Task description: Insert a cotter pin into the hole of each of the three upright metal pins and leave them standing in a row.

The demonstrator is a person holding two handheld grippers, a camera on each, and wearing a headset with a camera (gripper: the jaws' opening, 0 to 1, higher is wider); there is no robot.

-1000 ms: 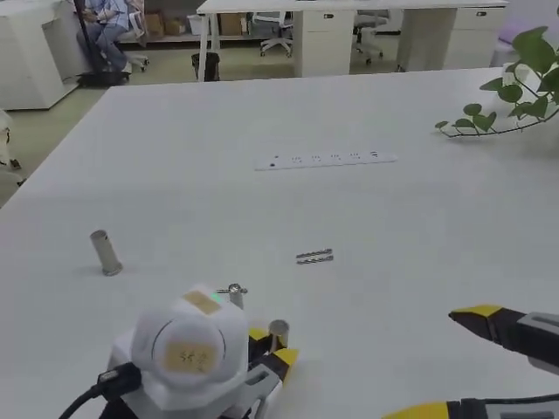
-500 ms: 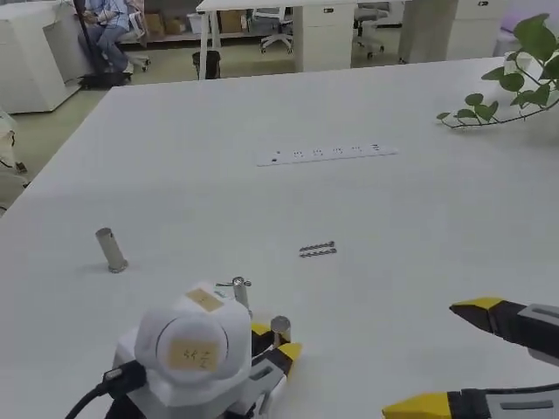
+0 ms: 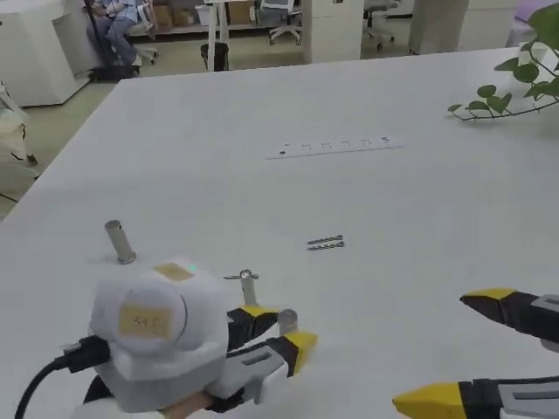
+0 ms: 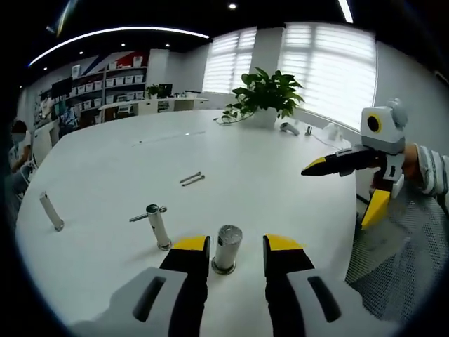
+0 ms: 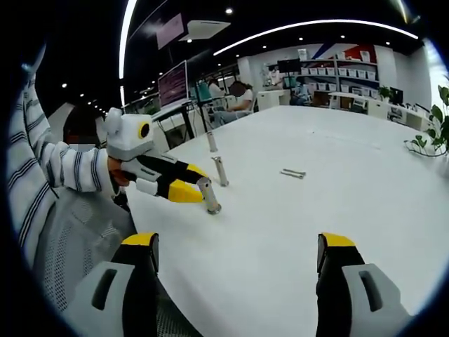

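Observation:
Three upright metal pins stand on the white table. The nearest pin (image 3: 286,319) (image 4: 226,246) is between the yellow-tipped jaws of my left gripper (image 3: 284,329) (image 4: 235,246), which is open with small gaps on both sides. Just behind it, a second pin (image 3: 247,285) (image 4: 158,226) has a cotter pin through its top. The third pin (image 3: 119,241) (image 4: 50,211) stands apart to the left, bare. Two loose cotter pins (image 3: 326,243) (image 4: 191,178) lie side by side mid-table. My right gripper (image 3: 456,351) (image 5: 238,242) hovers wide open at the near right, holding nothing.
A white power strip (image 3: 336,146) lies further back on the table. A potted plant (image 3: 515,83) (image 4: 263,95) trails leaves over the far right corner. Desks, chairs and a seated person are beyond the table's far edge.
My left gripper has drawn back to the left, and both its jaws now show either side of the nearest pin. The right gripper has hardly moved. The head camera has shifted.

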